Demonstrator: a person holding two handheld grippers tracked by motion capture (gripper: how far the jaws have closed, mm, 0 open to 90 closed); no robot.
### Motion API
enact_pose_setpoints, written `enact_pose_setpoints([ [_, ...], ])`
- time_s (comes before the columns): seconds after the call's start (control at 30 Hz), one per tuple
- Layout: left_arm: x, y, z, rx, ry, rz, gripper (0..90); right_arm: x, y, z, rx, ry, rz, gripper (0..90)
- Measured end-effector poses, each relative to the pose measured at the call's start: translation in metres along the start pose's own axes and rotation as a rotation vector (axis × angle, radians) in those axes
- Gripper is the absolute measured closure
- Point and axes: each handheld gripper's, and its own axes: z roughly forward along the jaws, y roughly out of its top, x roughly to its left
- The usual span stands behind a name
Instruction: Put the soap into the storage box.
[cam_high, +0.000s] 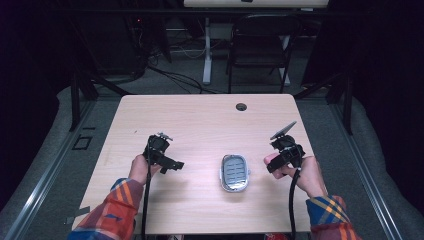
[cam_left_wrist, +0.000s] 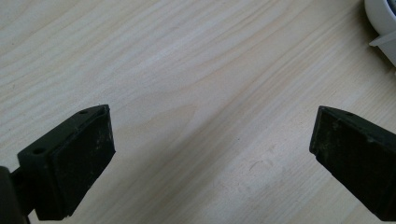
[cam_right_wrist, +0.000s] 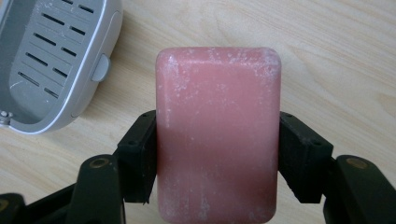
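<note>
Pink soap bar (cam_right_wrist: 218, 135) clamped in right gripper (cam_right_wrist: 218, 158); grey slotted dish (cam_right_wrist: 51, 60) empty; left gripper (cam_left_wrist: 210, 154) agape.

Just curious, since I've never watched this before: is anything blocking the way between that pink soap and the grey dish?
Nothing visible. The right claw grips the pink soap; bare table lies between it and the open, empty grey dish.

The pink soap bar (cam_right_wrist: 218, 135) runs past the bottom edge between the right gripper (cam_right_wrist: 218, 158) jaws; beside it, the grey soap dish (cam_right_wrist: 51, 60) is cropped at the top-left.

Soap dish (cam_high: 235, 173) on table (cam_high: 200, 120), between grippers
</note>
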Motion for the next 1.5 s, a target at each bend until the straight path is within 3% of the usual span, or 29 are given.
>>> enact_pose_setpoints([
  [0.1,0.000,0.000,0.000,0.001,-0.001,-0.001,0.0,0.002,0.001,0.000,-0.019,0.003,0.014,37.0],
  [0.2,0.000,0.000,0.001,-0.001,0.000,0.001,0.0,0.002,0.004,-0.004,0.010,-0.001,-0.014,37.1],
  [0.33,0.000,0.000,0.001,-0.001,0.000,0.002,0.0,0.005,0.008,-0.007,0.010,-0.001,-0.025,37.0],
  [0.37,0.000,0.000,0.000,-0.001,-0.002,0.002,0.0,0.007,0.008,-0.007,-0.010,-0.005,-0.009,37.1],
  [0.47,0.000,0.000,0.000,-0.002,-0.001,0.002,0.0,0.007,0.012,-0.011,0.013,-0.005,-0.038,37.1],
  [0.5,0.000,0.001,0.000,0.001,-0.002,0.003,0.0,0.010,0.012,-0.010,-0.018,-0.005,-0.017,37.1],
  [0.53,0.000,0.001,0.000,0.000,-0.003,0.003,0.0,0.009,0.014,-0.012,0.007,-0.003,-0.036,37.1],
  [0.63,0.000,0.001,0.000,0.001,-0.003,0.003,0.0,0.012,0.016,-0.013,-0.012,-0.006,-0.028,37.1],
  [0.67,0.000,0.001,0.000,0.001,-0.003,0.003,0.0,0.011,0.018,-0.014,0.006,0.001,-0.049,37.1],
  [0.8,0.000,0.001,0.000,0.003,-0.002,0.006,0.0,0.015,0.020,-0.014,-0.012,-0.002,-0.036,37.1],
  [0.9,0.000,0.001,0.000,0.001,-0.003,0.005,0.0,0.015,0.022,-0.016,0.008,-0.002,-0.058,37.1],
  [1.0,0.000,0.001,0.000,0.004,-0.001,0.009,0.0,0.018,0.024,-0.015,-0.009,0.005,-0.045,37.1],
  [1.5,0.000,0.001,0.000,0.004,-0.003,0.008,0.0,0.028,0.035,-0.017,0.011,-0.006,-0.081,37.1],
])
